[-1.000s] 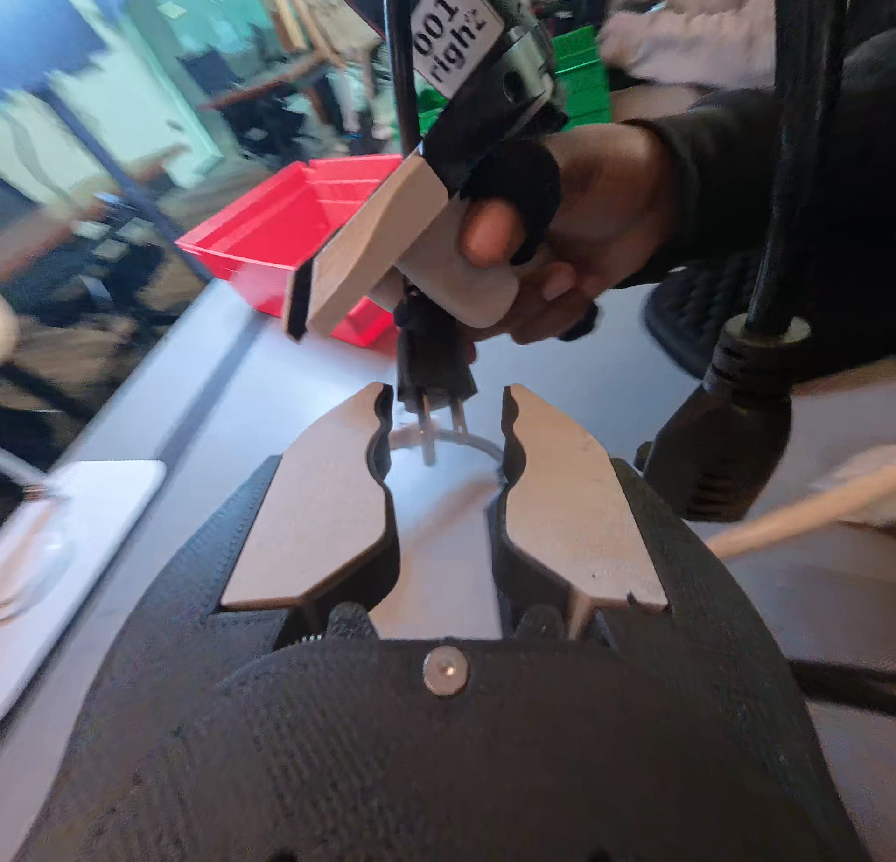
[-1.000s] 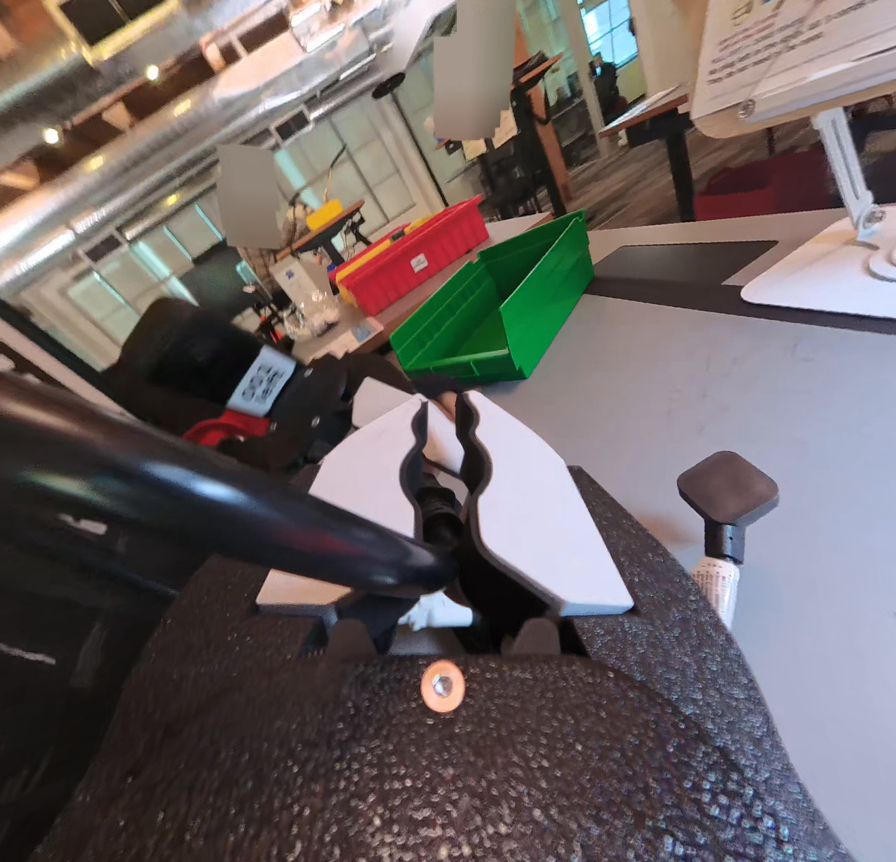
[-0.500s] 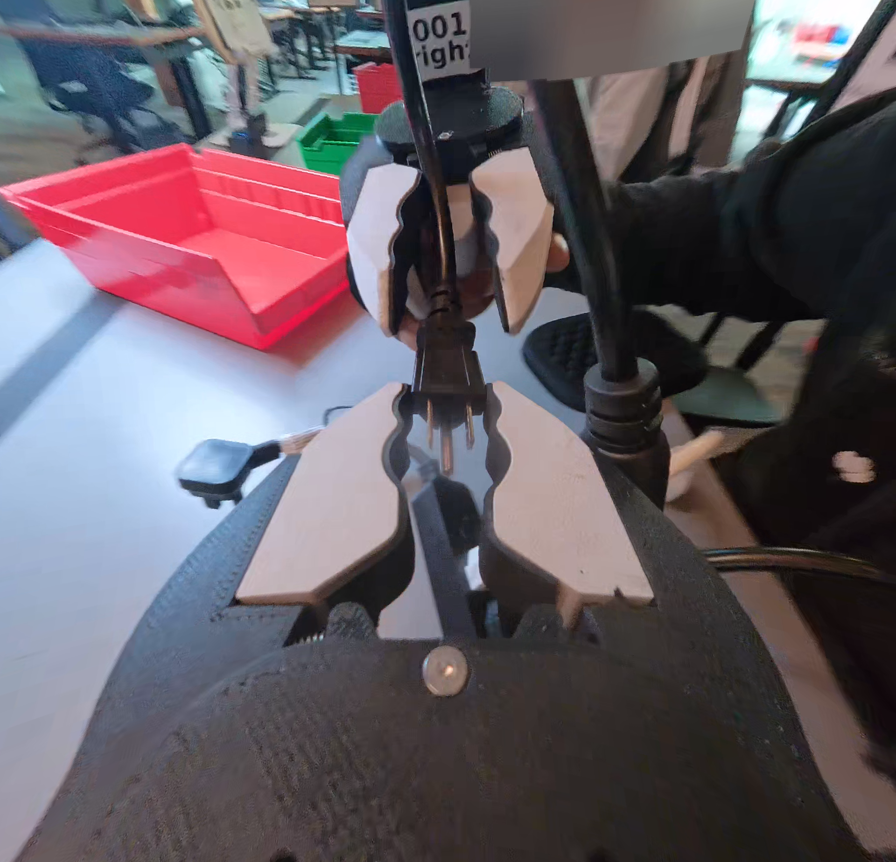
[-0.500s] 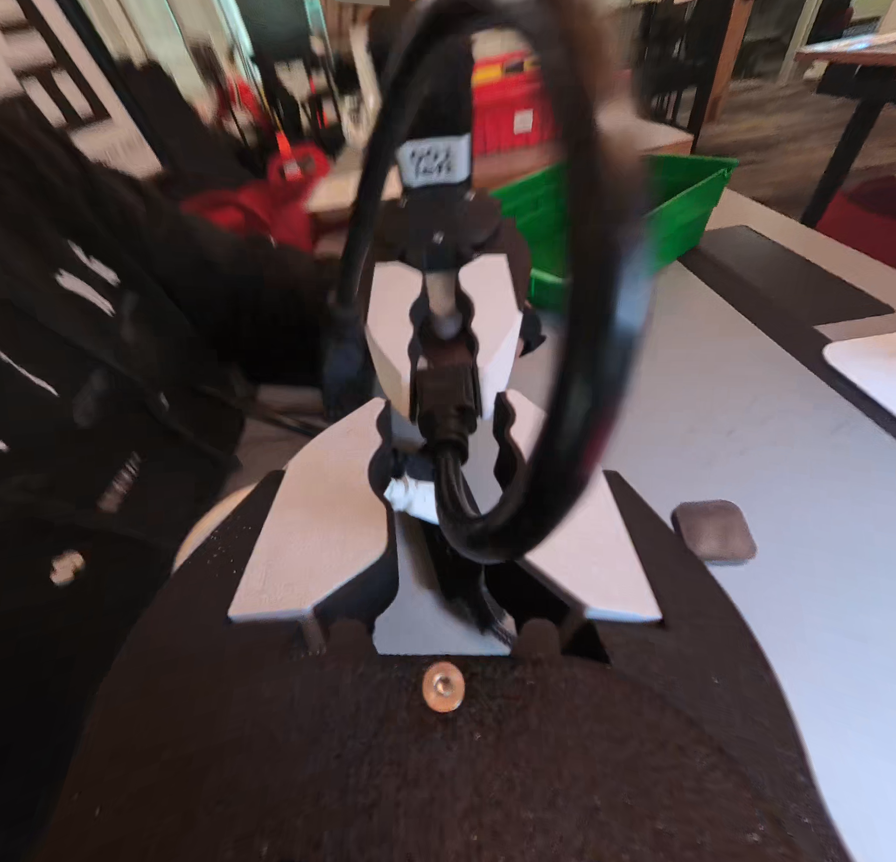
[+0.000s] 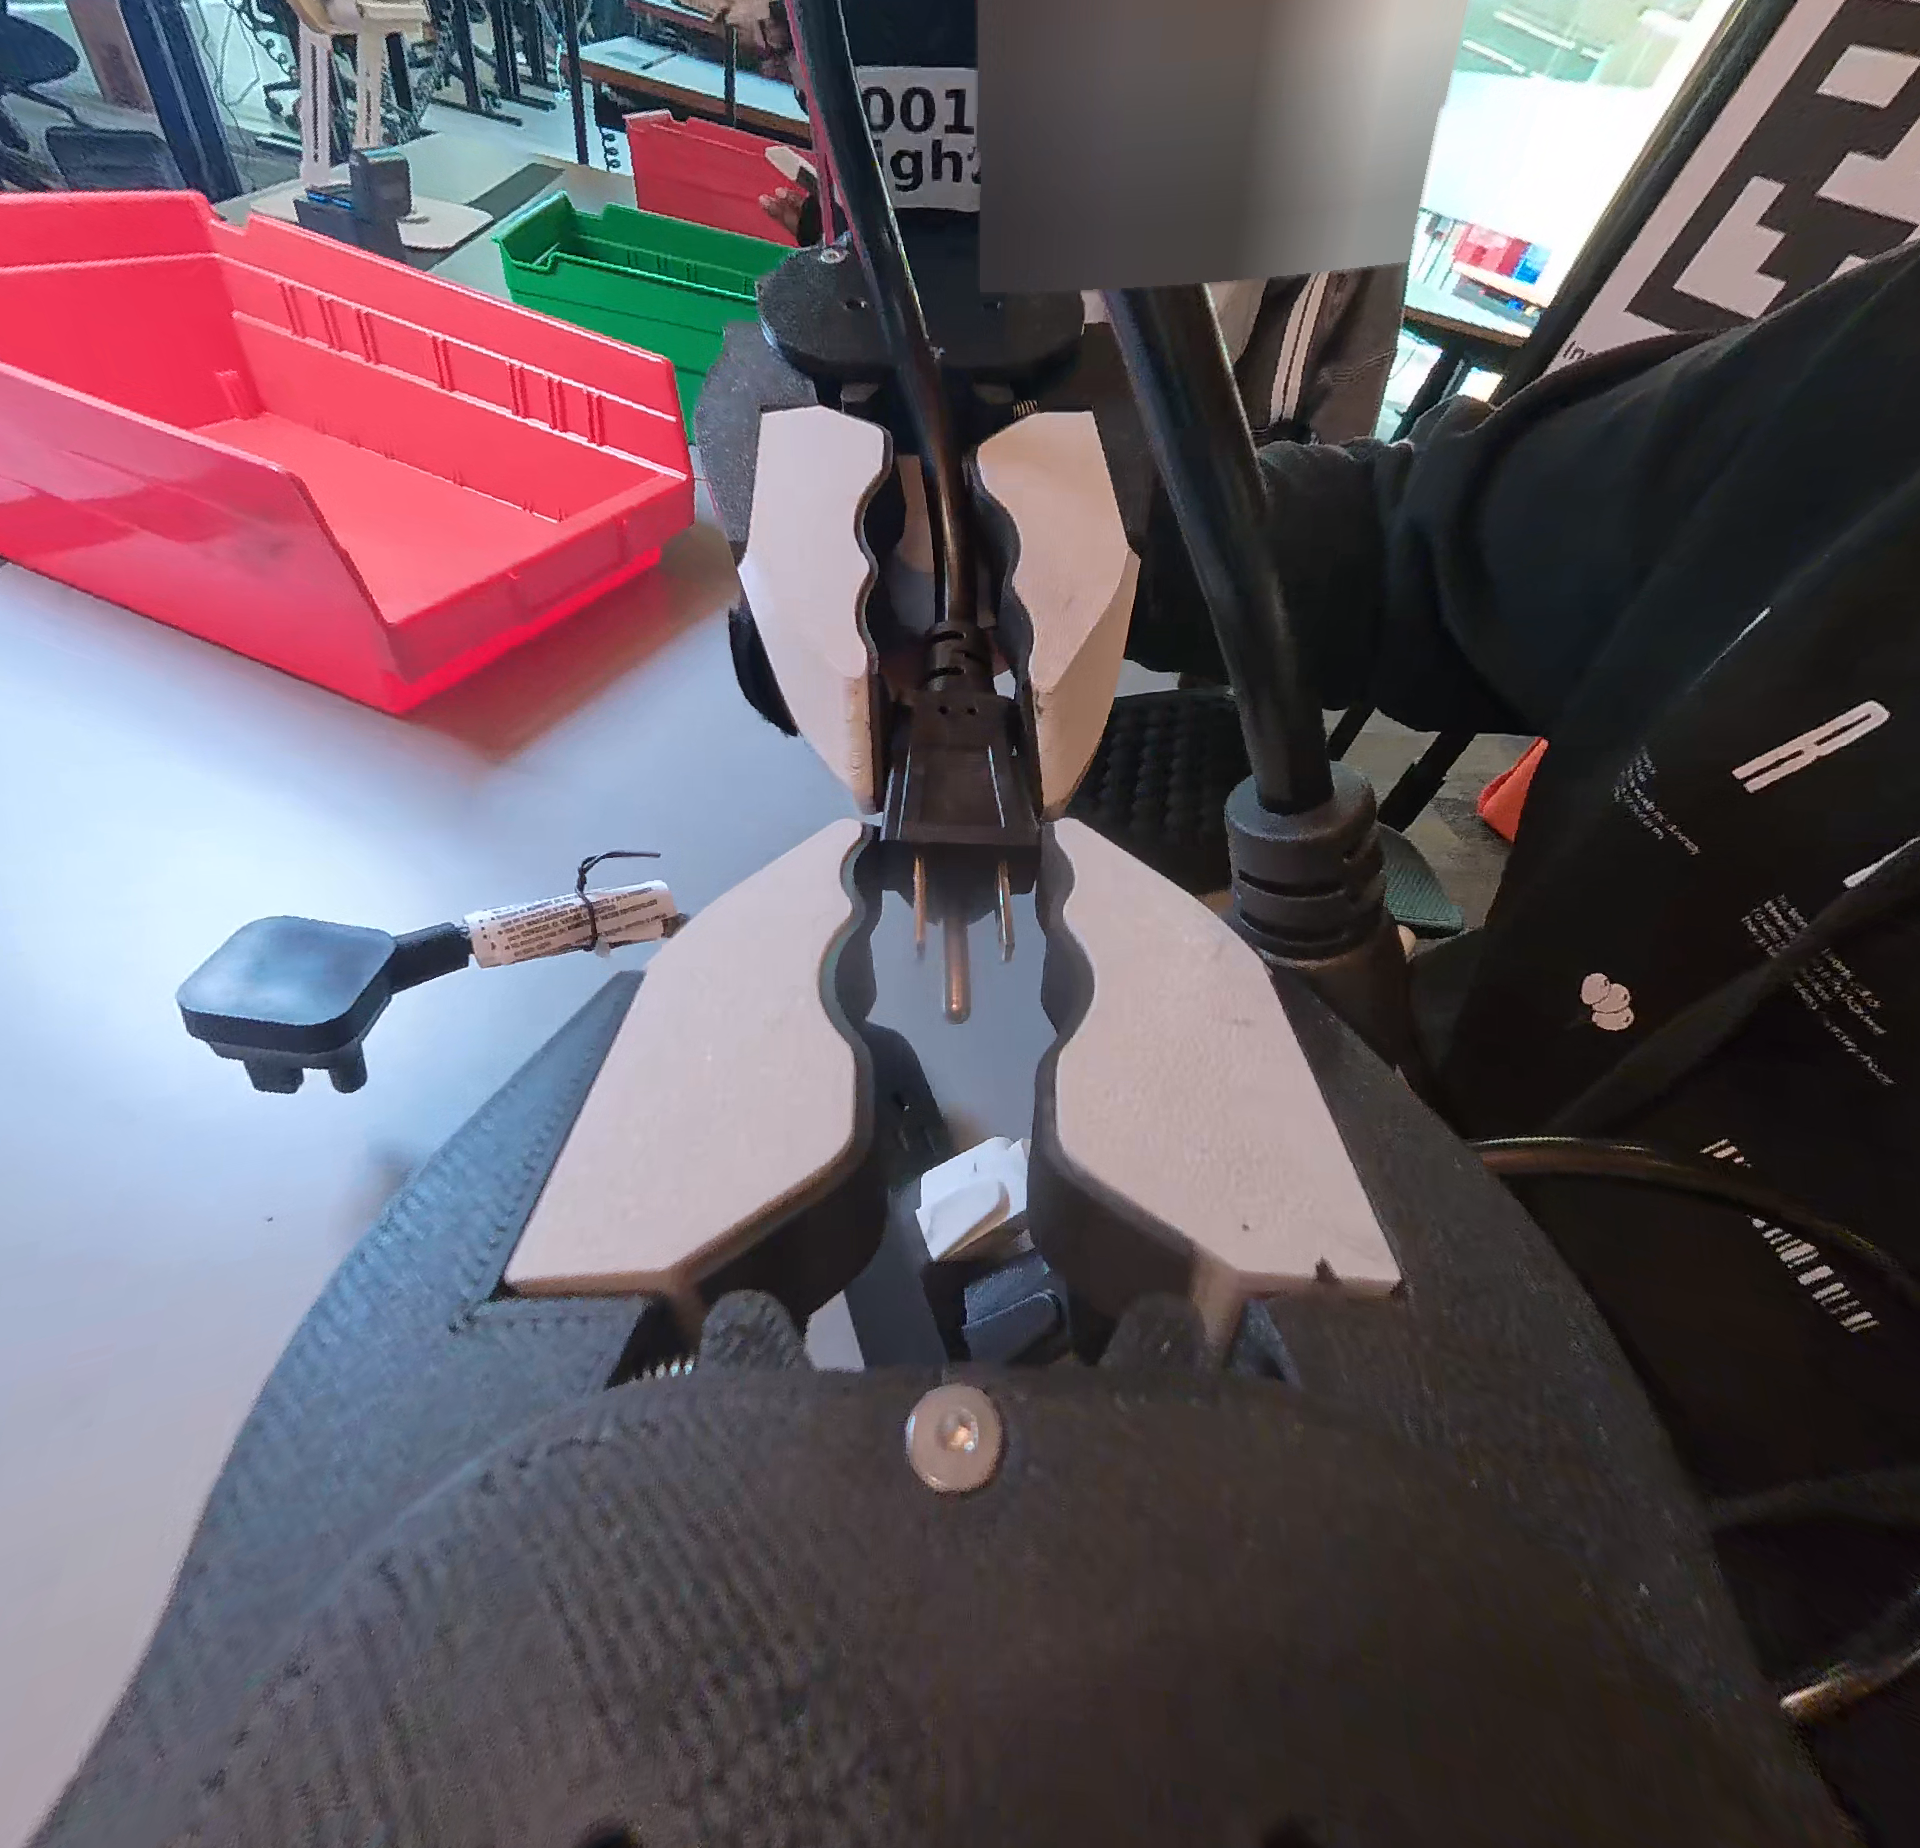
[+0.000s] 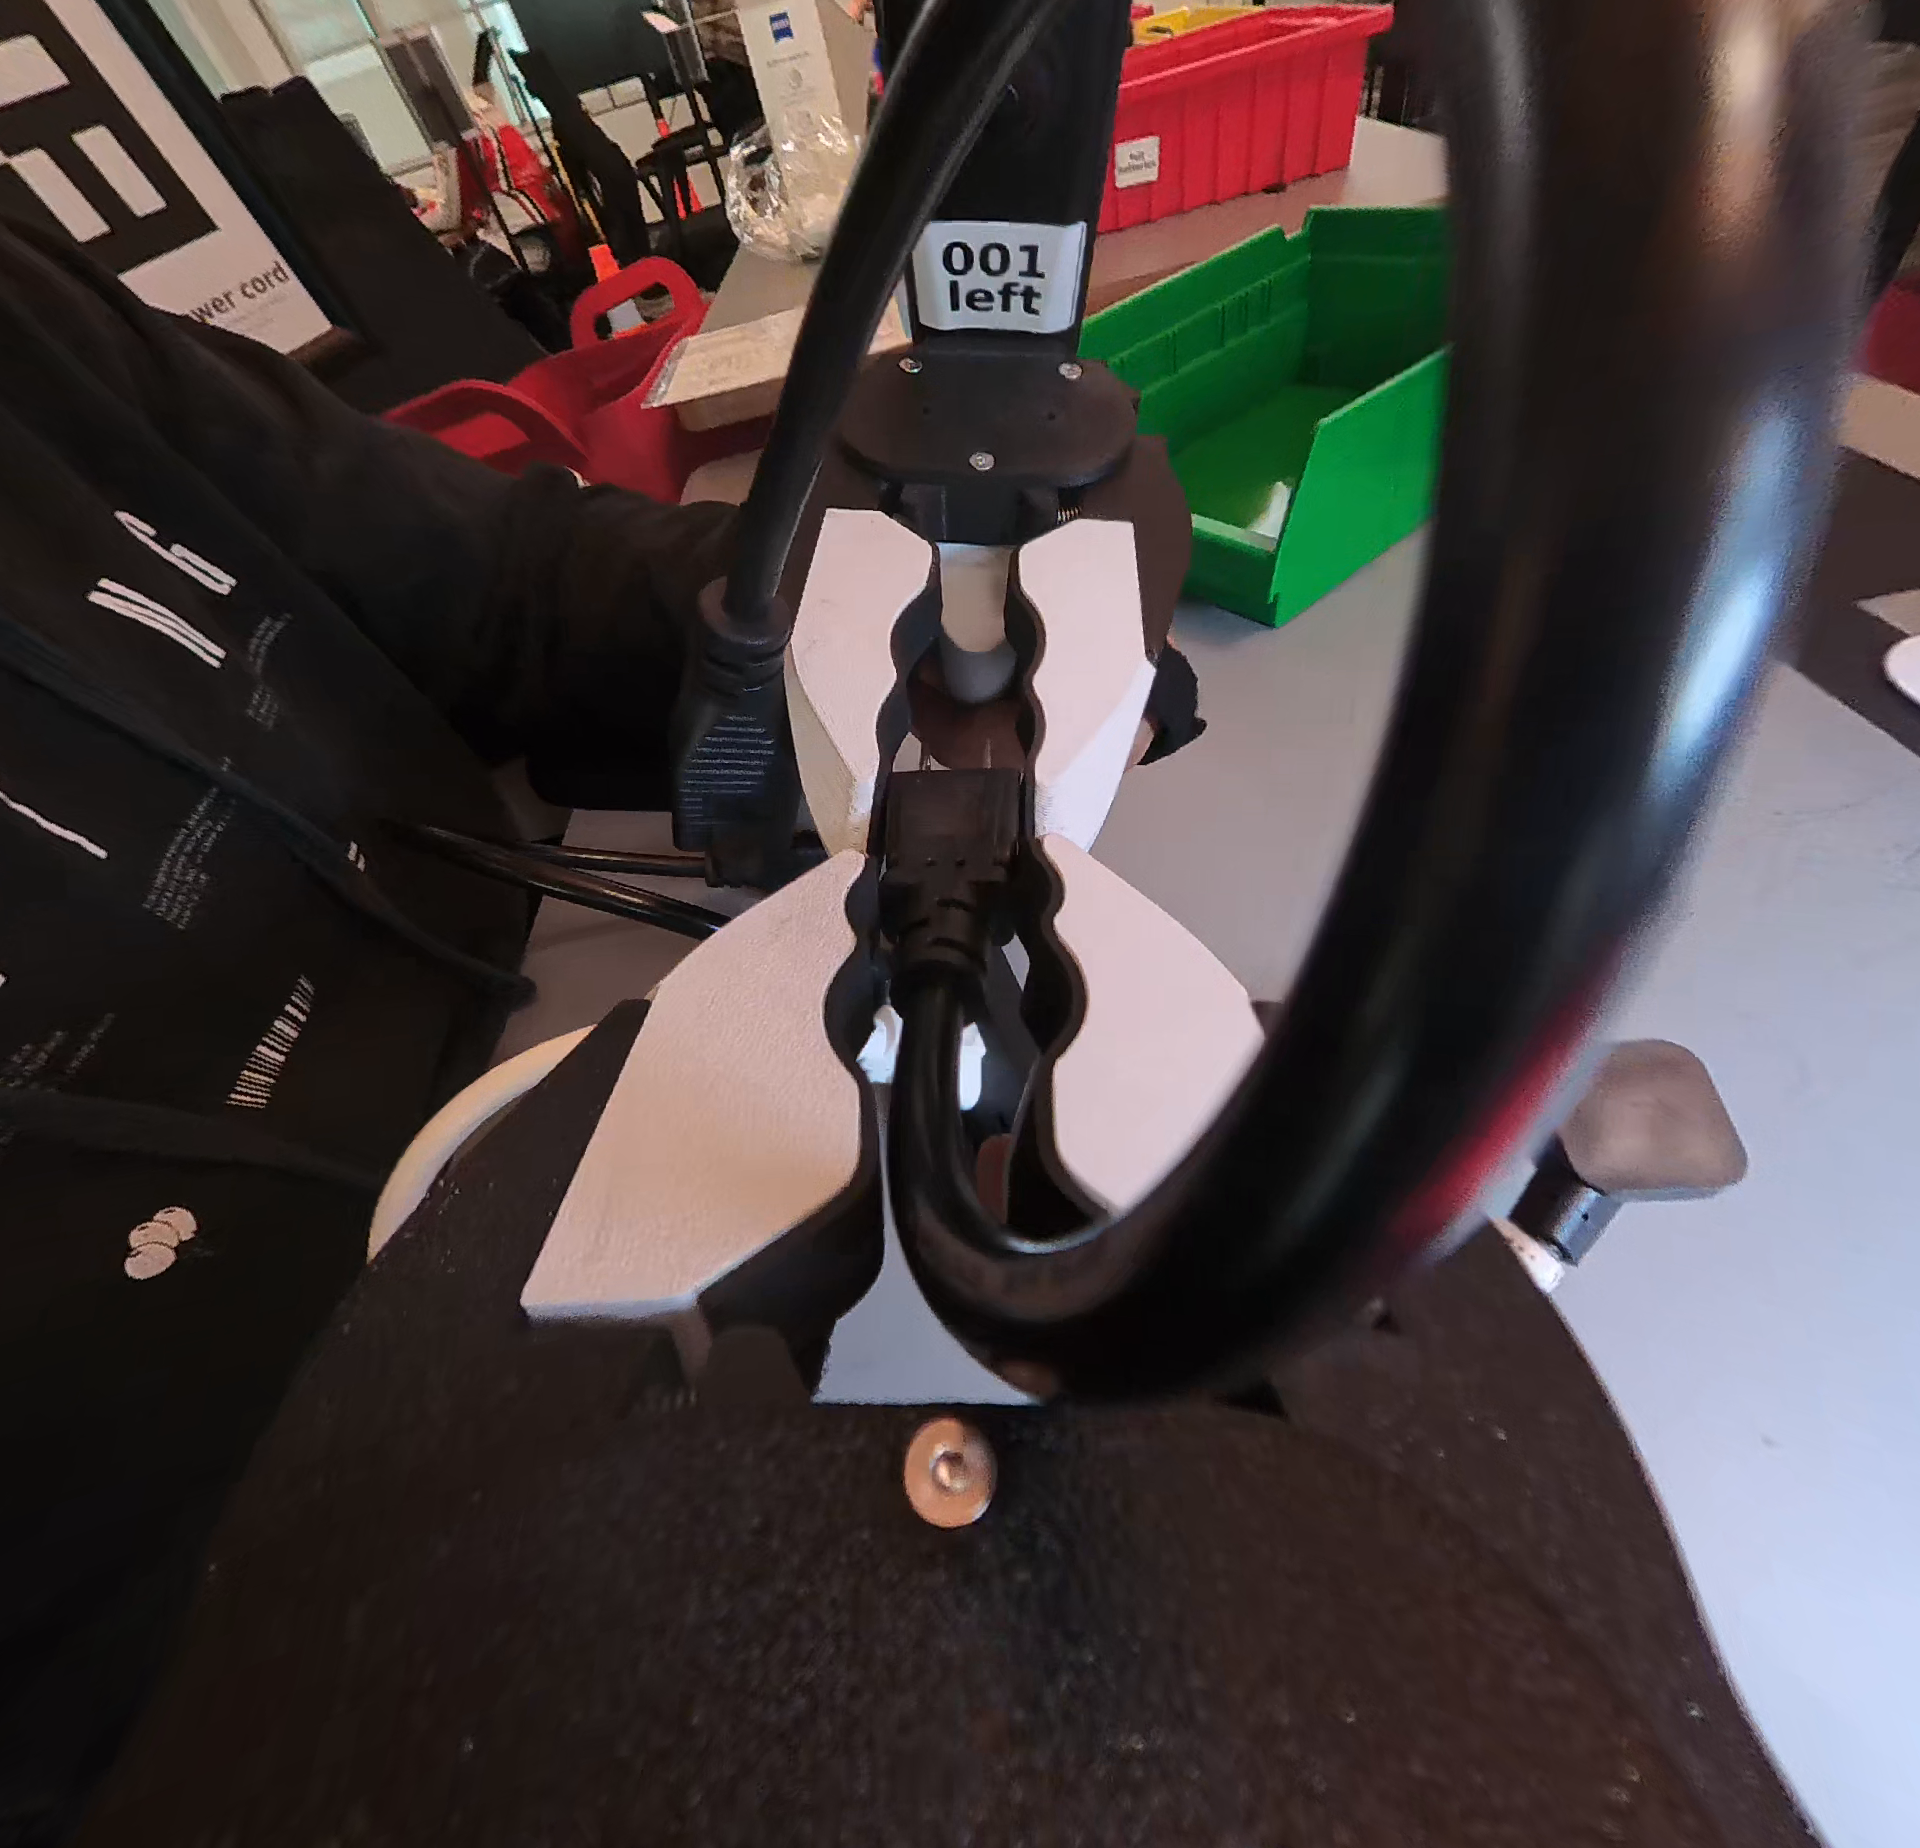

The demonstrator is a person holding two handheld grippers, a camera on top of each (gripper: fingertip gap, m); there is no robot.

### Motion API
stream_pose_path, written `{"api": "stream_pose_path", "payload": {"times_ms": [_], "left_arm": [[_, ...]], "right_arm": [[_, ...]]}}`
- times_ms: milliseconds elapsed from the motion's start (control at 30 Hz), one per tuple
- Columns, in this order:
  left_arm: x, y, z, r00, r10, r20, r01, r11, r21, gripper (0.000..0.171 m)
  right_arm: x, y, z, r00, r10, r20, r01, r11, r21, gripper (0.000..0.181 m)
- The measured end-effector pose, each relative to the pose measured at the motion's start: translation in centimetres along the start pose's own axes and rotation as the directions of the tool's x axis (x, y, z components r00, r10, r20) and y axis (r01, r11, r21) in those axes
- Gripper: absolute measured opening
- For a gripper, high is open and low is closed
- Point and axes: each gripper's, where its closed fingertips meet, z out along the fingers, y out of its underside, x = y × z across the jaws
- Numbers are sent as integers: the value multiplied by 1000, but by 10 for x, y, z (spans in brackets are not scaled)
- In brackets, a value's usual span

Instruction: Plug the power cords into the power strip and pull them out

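My right gripper (image 6: 951, 868) is shut on a black three-prong plug (image 6: 951, 832), whose thick black cord (image 6: 1507, 655) loops up past the camera. In the left wrist view the right gripper (image 5: 956, 801) faces me head on. It holds the plug (image 5: 961, 770) with the prongs pointing at me. My left gripper (image 5: 956, 868) is open. Its fingertips flank the plug's front face and the prongs sit in the gap between them. From the right wrist view the left gripper (image 6: 951, 790) stands tip to tip with mine. No power strip shows.
A flat black plug (image 5: 275, 988) with a white tag on its cord lies on the grey table (image 5: 208, 1279); it also shows in the right wrist view (image 6: 1652, 1154). A black cord connector (image 5: 1299, 863) hangs at right. A red bin (image 5: 312, 510) and green bin (image 5: 634, 271) stand behind. A person's black sleeve (image 5: 1558, 551) is close. Less than 4 cm separates the two grippers' tips.
The right gripper has turned with the plug to face my left gripper head on. The prongs have moved in between the left fingertips. Both grips are unchanged.
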Motion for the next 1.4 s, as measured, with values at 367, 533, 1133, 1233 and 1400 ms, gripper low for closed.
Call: {"api": "stream_pose_path", "payload": {"times_ms": [367, 533, 1133, 1233, 1400], "left_arm": [[-3, -5, -4, 999, 28, 44, -28, 1000, 13, 29], [-9, 14, -36, 958, 196, 208, -164, 973, -161, 36], [-8, 139, -21, 845, 462, 269, -203, 744, -637, 55], [-12, 139, -17, 830, 505, 239, -245, 713, -657, 51], [-9, 142, -20, 967, 176, 182, -45, 827, -561, 49]], "right_arm": [[4, -6, -1, 999, 39, -35, -37, 998, 51, 26], [2, -8, -26, 996, 60, -62, -54, 994, 96, 27], [23, 6, -47, 975, 131, -179, -123, 991, 50, 26], [27, 0, -45, 975, 139, -174, -132, 990, 51, 26], [34, -25, -39, 983, 102, -151, -94, 994, 60, 22]]}}
